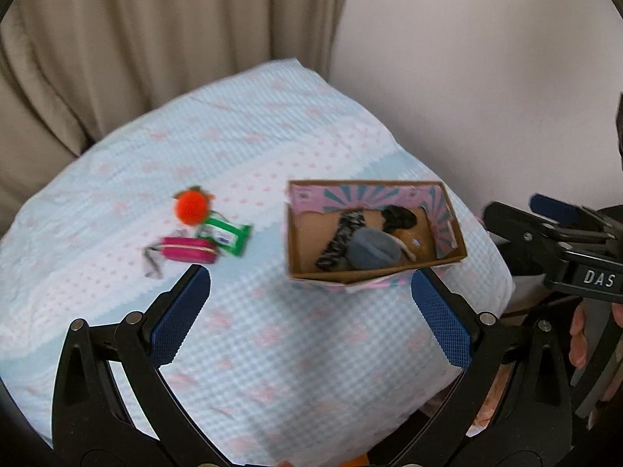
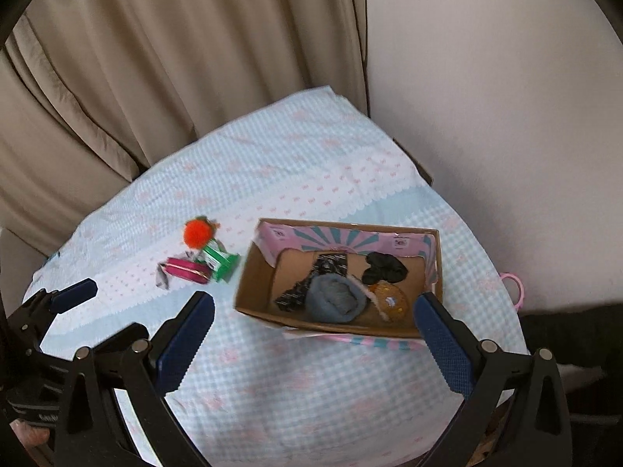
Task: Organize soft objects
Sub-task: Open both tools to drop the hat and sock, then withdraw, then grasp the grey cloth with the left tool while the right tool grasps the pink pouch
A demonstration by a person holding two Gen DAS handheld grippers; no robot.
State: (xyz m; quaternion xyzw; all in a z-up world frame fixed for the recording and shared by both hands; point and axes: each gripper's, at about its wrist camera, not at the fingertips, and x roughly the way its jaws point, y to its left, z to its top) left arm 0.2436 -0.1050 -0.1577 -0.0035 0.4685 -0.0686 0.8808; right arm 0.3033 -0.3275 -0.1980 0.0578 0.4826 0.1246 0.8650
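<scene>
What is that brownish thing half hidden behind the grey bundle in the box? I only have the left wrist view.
Observer: A rounded yellow-brown soft item, right beside the grey bundle, towards the right wall of the box.
Operator: Anything on the bed past that wall?
Observer: A pink ring at the right edge of the bed, outside the box.
Operator: Is the right gripper holding something?
Observer: No, the right gripper is wide open and empty.
</scene>
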